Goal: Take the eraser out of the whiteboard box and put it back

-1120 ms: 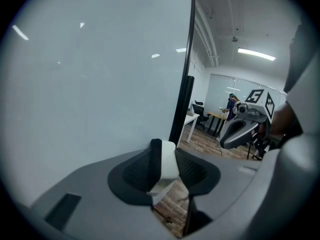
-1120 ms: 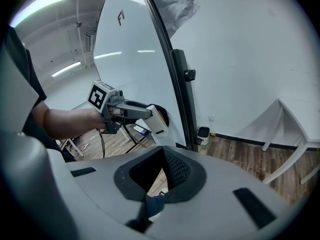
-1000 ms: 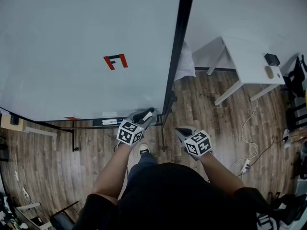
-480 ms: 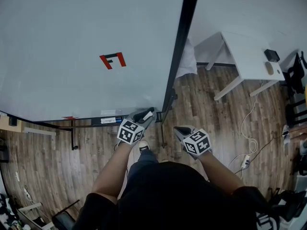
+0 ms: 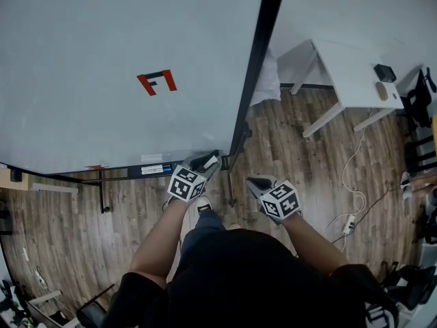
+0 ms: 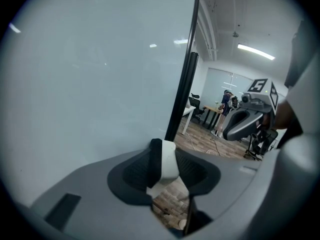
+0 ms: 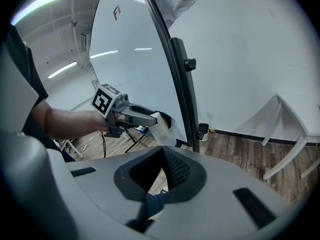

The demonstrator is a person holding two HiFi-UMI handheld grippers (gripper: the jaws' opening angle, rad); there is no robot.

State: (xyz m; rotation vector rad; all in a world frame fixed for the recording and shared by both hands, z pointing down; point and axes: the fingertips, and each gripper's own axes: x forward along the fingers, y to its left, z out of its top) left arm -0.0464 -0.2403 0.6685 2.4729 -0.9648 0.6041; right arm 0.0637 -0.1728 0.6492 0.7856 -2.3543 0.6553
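Observation:
My left gripper (image 5: 205,163) is shut on the eraser (image 5: 209,161), a white block with a black felt side. It is held at the lower right corner of the whiteboard (image 5: 102,60), just above the dark tray (image 5: 154,170) along the board's bottom edge. In the left gripper view the eraser (image 6: 166,159) sits upright between the pads of the left gripper (image 6: 164,165). My right gripper (image 5: 257,182) hangs to the right of the board's black post, shut and with nothing in it. The right gripper view shows the right gripper (image 7: 162,165), and beyond it the left gripper (image 7: 148,118) with the eraser (image 7: 161,127).
A red and black mark (image 5: 156,82) is on the board. The black frame post (image 5: 256,67) runs down the board's right edge. A white table (image 5: 345,80) stands at the right by the wall. Cables (image 5: 355,197) lie on the wooden floor.
The left gripper with the eraser has sunk a little toward the board's bottom edge. The right gripper has stayed where it was.

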